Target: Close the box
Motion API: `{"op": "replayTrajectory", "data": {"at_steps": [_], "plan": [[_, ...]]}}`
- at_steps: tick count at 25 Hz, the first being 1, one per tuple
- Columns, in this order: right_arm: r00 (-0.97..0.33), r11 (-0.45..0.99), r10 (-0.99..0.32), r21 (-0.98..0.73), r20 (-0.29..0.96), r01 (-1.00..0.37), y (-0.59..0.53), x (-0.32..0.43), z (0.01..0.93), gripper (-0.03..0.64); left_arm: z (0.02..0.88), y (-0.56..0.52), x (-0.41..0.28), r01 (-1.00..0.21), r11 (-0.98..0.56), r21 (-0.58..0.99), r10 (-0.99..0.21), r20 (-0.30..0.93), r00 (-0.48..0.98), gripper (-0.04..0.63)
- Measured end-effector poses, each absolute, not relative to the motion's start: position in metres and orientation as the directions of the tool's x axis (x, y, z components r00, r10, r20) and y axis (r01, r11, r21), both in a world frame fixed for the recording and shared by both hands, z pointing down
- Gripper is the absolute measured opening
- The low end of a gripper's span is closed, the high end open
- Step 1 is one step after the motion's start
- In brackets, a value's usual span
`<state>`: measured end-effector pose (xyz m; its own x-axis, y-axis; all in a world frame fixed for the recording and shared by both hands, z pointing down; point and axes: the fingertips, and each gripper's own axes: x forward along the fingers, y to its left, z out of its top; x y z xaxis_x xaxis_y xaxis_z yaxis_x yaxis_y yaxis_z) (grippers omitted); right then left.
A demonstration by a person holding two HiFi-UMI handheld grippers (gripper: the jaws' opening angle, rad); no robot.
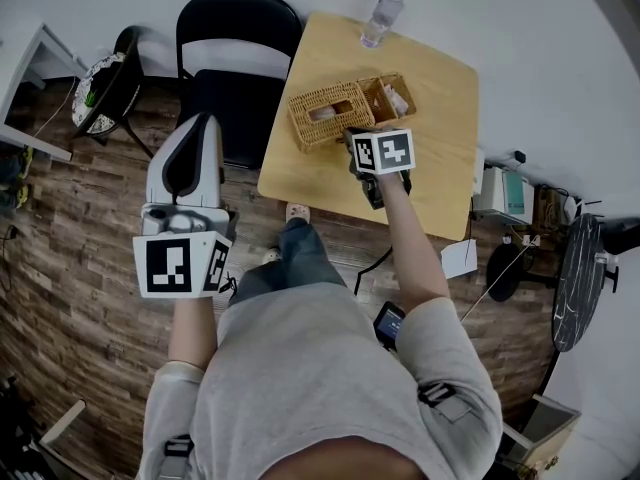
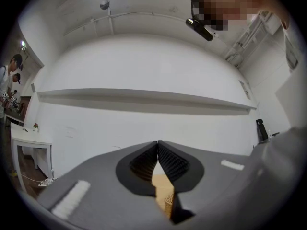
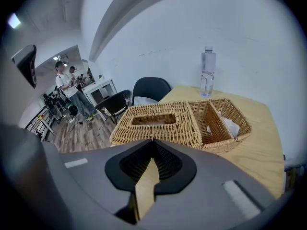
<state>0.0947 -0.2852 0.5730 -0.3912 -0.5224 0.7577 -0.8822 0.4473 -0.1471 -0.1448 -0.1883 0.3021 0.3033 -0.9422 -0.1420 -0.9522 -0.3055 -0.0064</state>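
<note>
Dark wood-plank floor (image 1: 70,238) runs up to a plain white wall (image 1: 520,18). A light wooden surface (image 1: 445,118) stands near the wall, with a black chair (image 1: 235,58) just beside it. A second chair (image 1: 105,93) and a white desk (image 1: 25,63) stand further left.

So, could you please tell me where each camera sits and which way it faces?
Head view: on the person's head, looking steeply down at the table, open wicker box, bottle and chair; shirt, arms, left tongs and right tongs show.
Left gripper view: on the left tongs, facing about level at a white wall; only its shut tongs show.
Right gripper view: on the right tongs, tilted down toward the wicker box; its shut tongs show.
Shared by head and right gripper views: box, bottle, chair.
</note>
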Motion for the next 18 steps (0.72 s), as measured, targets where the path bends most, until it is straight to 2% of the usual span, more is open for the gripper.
{"op": "replayTrajectory", "data": {"at_steps": [18], "plan": [[-0.337,0.401,-0.590,-0.096,0.734,-0.911,-0.2831,0.0920,0.5741,0.025,0.3059,-0.1798,-0.1501,-0.943,-0.332,-0.002,-0.933,-0.145,0.329,0.058]]}}
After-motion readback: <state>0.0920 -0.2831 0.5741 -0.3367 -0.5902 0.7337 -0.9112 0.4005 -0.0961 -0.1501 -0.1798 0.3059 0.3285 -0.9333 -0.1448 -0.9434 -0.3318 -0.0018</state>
